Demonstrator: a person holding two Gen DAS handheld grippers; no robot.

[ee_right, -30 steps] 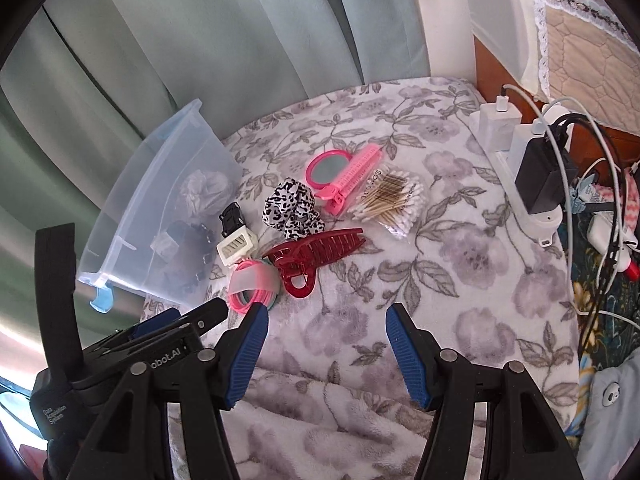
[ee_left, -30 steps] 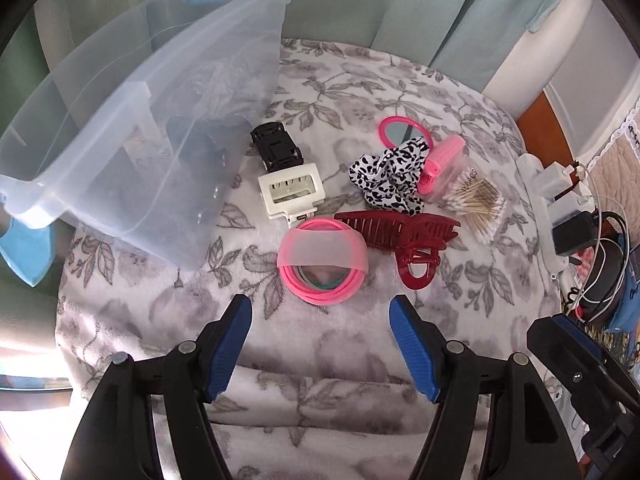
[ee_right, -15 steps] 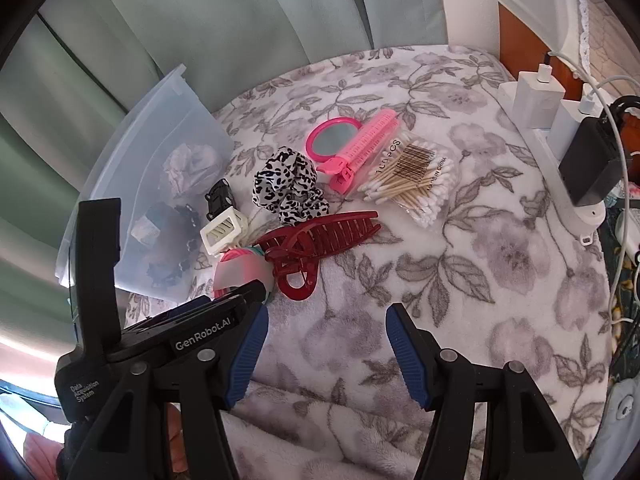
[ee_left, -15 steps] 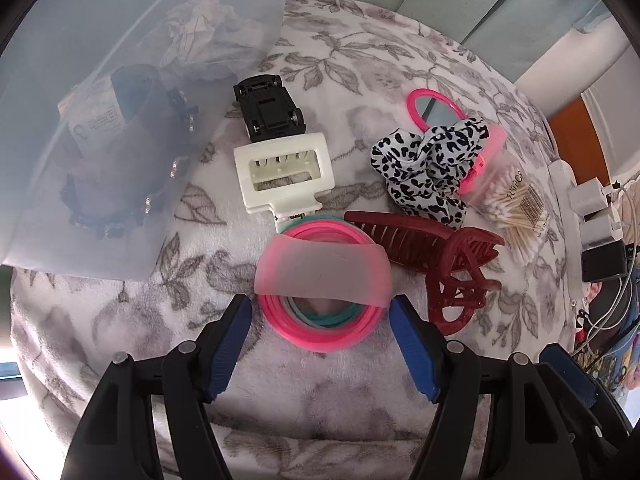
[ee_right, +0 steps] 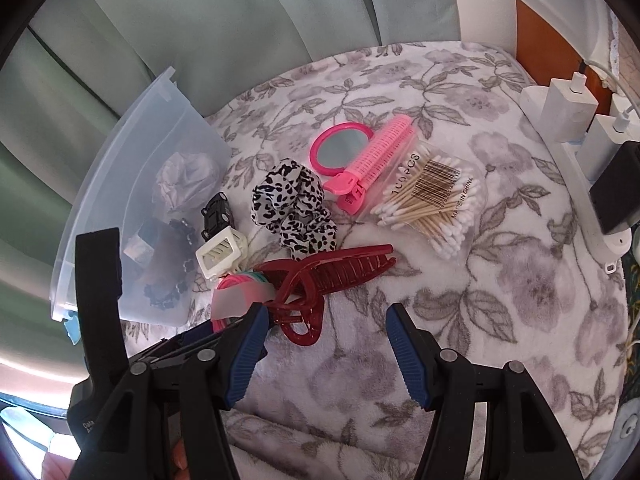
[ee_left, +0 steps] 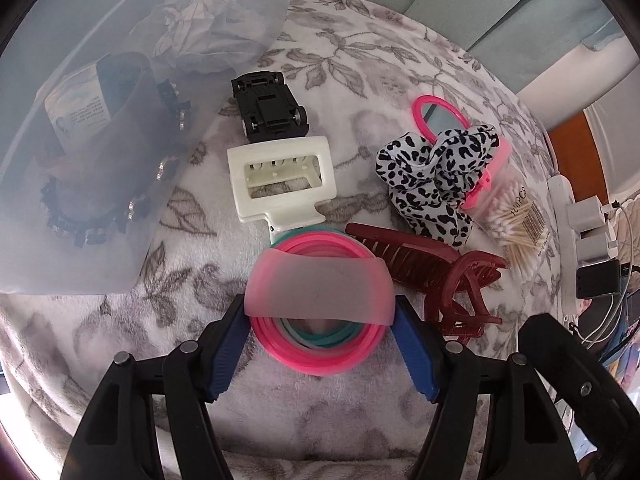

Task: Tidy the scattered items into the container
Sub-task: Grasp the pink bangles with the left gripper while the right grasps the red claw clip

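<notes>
The bundle of pink and teal hair ties (ee_left: pixel 320 334) with its frosted band lies low in the middle of the left wrist view, between the blue fingers (ee_left: pixel 414 354) of the left gripper (ee_left: pixel 320 340). Those fingers are spread to either side of it; whether they press on it is hard to make out. Just above it lies a cream claw clip (ee_left: pixel 280 178), then a black toy car (ee_left: pixel 270 108); to its right a dark red claw clip (ee_left: pixel 436 276) touches it. Further right sit a leopard-print scrunchie (ee_left: pixel 432 184), a pink hand mirror (ee_left: pixel 438 114) and a bag of cotton swabs (ee_left: pixel 516 220).

The clear plastic container (ee_left: pixel 100 208) fills the upper left, holding crumpled paper and dark items blurred by its wall.

In the right wrist view the right gripper (ee_right: pixel 324 348) hangs with fingers spread over bare blanket, near the red clip's loop.

Everything rests on a grey floral blanket (ee_right: pixel 500 288) on a bed, with pale green curtains (ee_right: pixel 200 12) behind and a white power strip (ee_right: pixel 580 184) with chargers at the right edge, partly cut off.
</notes>
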